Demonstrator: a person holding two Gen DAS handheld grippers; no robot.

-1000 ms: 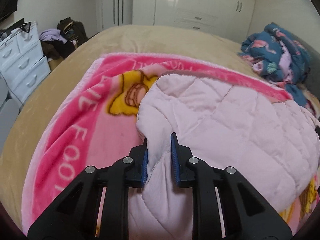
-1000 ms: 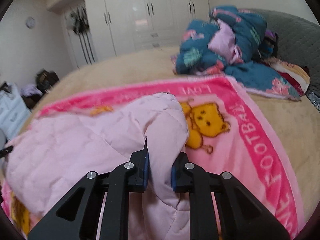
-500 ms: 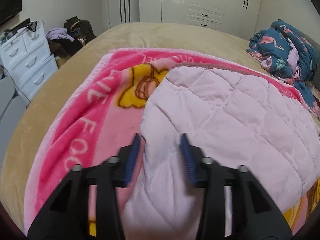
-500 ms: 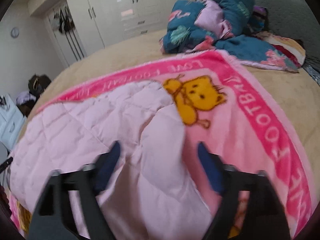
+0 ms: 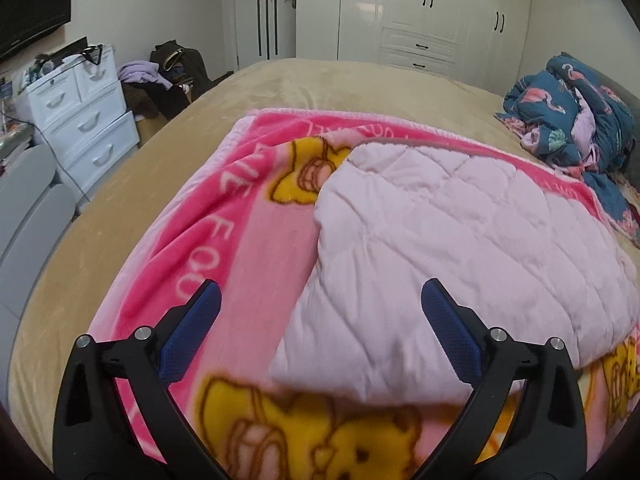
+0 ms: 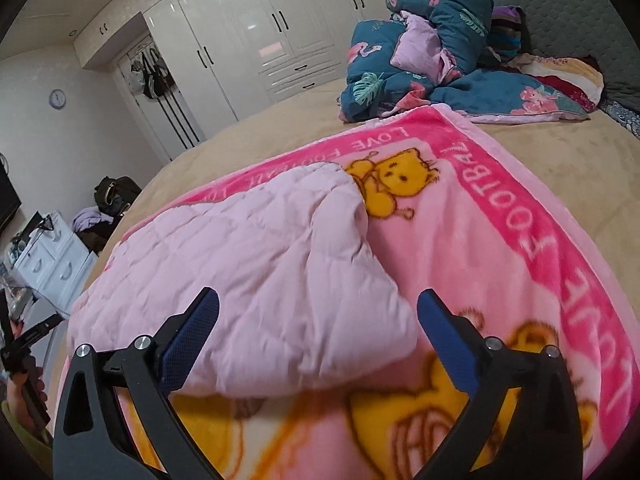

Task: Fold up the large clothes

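Quilt (image 5: 460,232) on blanket (image 5: 248,248) on bed (image 5: 340,84)

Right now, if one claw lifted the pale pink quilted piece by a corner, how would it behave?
The pale pink quilted piece would probably drape and sag: its edges already slump softly. Its puffy padding suggests lightness, and one corner alone would likely undo the fold.

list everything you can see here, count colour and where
quilted garment: one, pale pink, folded on the blanket
fleece bear blanket: one, hot pink and yellow, spread on the bed
bed cover: one, tan, under everything
flamingo-print duvet: one, teal, heaped at the headboard end
drawer unit: one, white, beside the bed
wardrobe: one, white, far wall
wall clock: one, white wall
left gripper: black, blue fingers, open above the garment edge
right gripper: same colours, open, garment corner below
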